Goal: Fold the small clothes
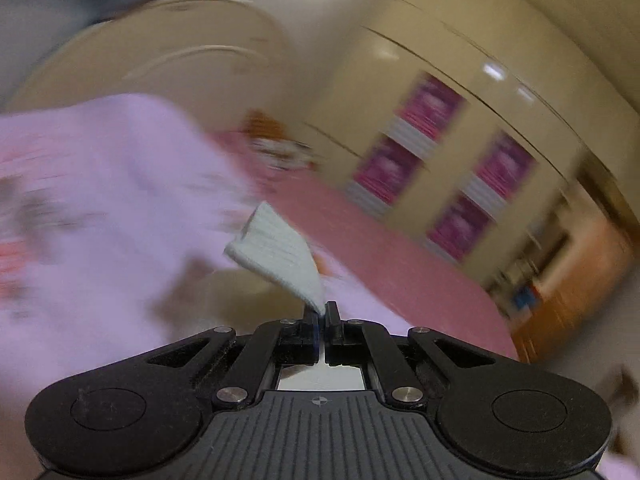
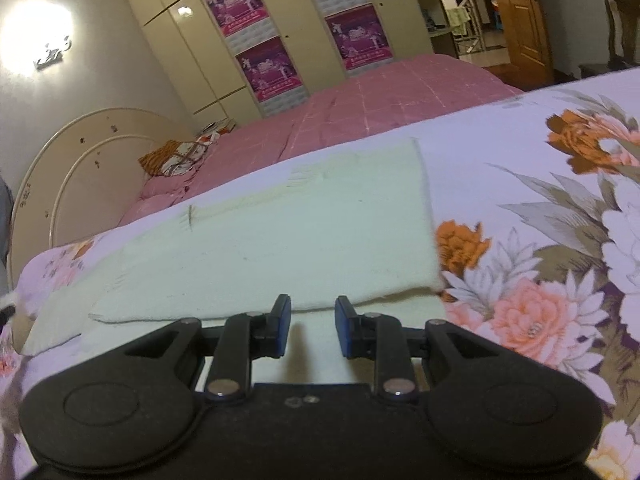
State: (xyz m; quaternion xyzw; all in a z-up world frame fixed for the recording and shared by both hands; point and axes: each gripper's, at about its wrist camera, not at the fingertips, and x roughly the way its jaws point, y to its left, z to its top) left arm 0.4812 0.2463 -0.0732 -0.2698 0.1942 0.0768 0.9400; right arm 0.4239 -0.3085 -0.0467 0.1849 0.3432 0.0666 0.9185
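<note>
pale green knit cloth (image 2: pixel 280 232) is lying flat on the floral sheet (image 2: pixel 540 216) that is covering the near bed, with its right edge running close to the orange flowers and its near edge sitting just ahead of the right gripper (image 2: pixel 312 320). one layer is already resting over another along that near edge, so at least a first fold appears to be in place. the fold is judged partly done: a further fold and a final squaring of the edges are probably remaining.

the left gripper (image 1: pixel 322 312) is pinching a ribbed pale green corner (image 1: pixel 280 256) between fully closed jaws, and that corner is standing up off the sheet toward the camera. whether it belongs to the same cloth cannot be told, as the left view is badly smeared. the left gripper is pointing slightly downward across the bed toward the pink bedspread (image 1: pixel 400 256).

the right gripper is tilting more steeply down over the near edge of the sheet. its jaws are standing partly apart with nothing between the blue pads (image 2: pixel 282 322); they are gripping nothing.
</note>
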